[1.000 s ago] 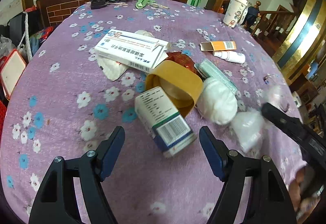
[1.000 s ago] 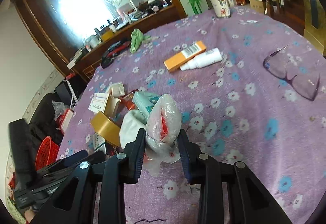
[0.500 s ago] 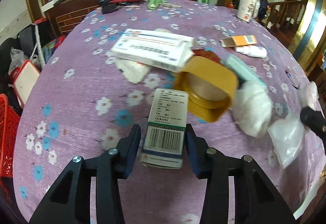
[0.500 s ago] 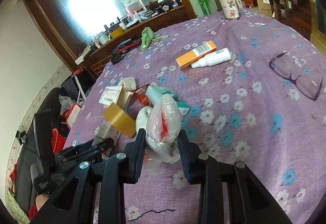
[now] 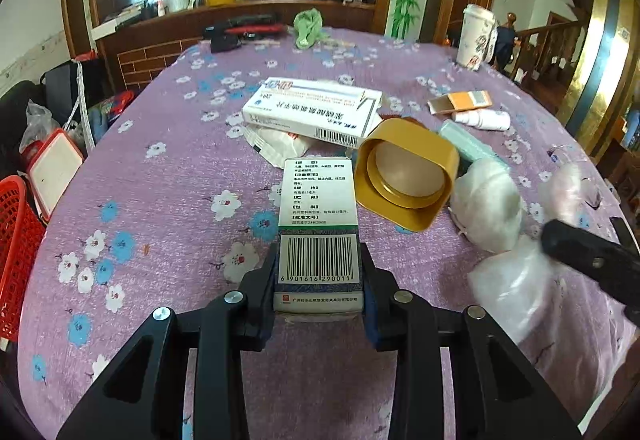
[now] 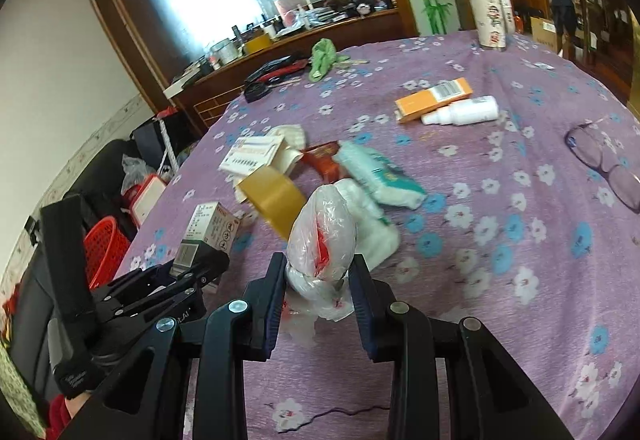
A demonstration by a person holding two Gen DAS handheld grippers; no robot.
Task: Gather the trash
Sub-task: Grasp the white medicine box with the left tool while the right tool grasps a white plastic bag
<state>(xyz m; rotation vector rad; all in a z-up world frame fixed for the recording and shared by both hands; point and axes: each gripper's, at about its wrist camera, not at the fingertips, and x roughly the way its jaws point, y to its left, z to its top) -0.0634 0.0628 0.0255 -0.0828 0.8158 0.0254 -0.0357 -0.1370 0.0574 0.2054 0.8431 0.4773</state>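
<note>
Cardboard fills your left hand-held gripper (image 5: 319, 280): its jaws have just been closing onto the small medicine box (image 5: 319, 224), low over the table (image 5: 168, 168). Your right hand-held gripper (image 6: 319, 280) clamps the plastic bag (image 6: 322, 236), ready for binning.

Purple floral tablecloth (image 5: 168, 176): matt, slightly napped cloth. Small white-and-green medicine carton (image 5: 319, 224): smooth printed card, faint sheen. Long white flat carton (image 5: 312, 112): glossy card. Mustard-yellow square lid (image 5: 406, 174): smooth plastic, satin. White crumpled wad (image 5: 486, 208): soft, fibrous, matt. Clear crinkled plastic bag with red inside (image 6: 324, 236): thin glossy film. Black gripper fingers (image 5: 260, 288): matt plastic, bright metal screw heads. Red mesh basket (image 5: 14, 252): shiny plastic.
</note>
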